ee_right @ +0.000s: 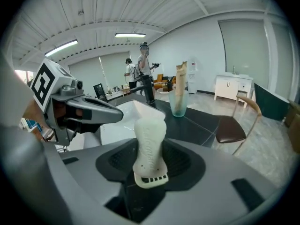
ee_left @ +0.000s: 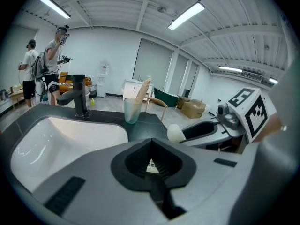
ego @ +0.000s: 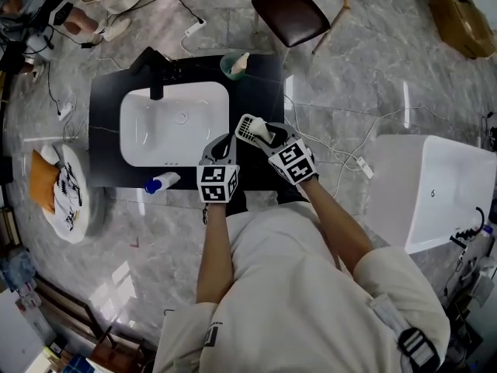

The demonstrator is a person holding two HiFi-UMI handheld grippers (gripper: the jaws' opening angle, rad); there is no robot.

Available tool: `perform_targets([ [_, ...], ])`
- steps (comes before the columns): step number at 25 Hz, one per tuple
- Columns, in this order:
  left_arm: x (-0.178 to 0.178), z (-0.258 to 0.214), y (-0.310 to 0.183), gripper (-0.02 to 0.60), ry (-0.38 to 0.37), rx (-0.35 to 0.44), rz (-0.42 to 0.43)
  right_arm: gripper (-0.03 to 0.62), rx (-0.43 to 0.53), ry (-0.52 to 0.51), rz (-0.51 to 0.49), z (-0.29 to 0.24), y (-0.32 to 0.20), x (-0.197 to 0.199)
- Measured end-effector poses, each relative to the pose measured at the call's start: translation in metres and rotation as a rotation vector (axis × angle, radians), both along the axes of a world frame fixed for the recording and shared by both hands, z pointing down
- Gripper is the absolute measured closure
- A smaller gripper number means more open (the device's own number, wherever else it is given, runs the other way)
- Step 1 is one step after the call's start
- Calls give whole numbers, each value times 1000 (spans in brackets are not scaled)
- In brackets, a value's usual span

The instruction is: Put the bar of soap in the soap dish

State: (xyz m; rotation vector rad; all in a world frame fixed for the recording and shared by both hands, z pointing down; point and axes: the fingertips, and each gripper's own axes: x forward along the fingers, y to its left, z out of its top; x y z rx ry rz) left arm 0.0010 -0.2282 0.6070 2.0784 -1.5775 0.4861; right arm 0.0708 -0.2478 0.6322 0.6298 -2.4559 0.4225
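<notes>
Right tongs [ego: 268,137] are closed on the soap [ee_right: 149,142], gripping its lower half, with the bar standing up out of the pads. Left tongs [ee_left: 151,172] are pressed together and carry nothing; a pale sliver shows through the notch, unidentified. Both hover over the dark surface [ego: 260,76], just right of the sink [ego: 175,123]. The dish [ego: 247,127], white and slotted, lies at the tip of the right tongs in the head view. Whether soap and dish touch cannot be judged. Step in hand, as I read it: placing. To do it well, bring the bar low and flat over the slots, centred inside the rim, then part the tongs slowly, since soap may cling to one pad. The dish looks light, so the left tongs could steady its rim. Risk: the bar lands on the rim and tips out.
</notes>
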Motion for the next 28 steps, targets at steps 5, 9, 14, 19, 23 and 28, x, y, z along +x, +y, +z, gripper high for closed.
perform_targets([
  [5,-7,0,5,577,-2,-2,-8,421,-14,46,-21,12,2,2],
  [9,-15,0,7,577,-7,1,-23,421,-25,66,-34,21,2,-2],
  [14,-22,1,13,577,-9,0,-40,421,-15,99,-58,29,1,-6],
  [19,-26,-4,16,577,-20,11,-52,421,-10,133,-78,37,1,-5],
  [23,-32,-4,17,577,-20,11,-61,421,-6,178,-105,40,1,-7],
  [28,-35,-3,17,577,-13,11,-71,419,1,233,-113,49,1,-11],
])
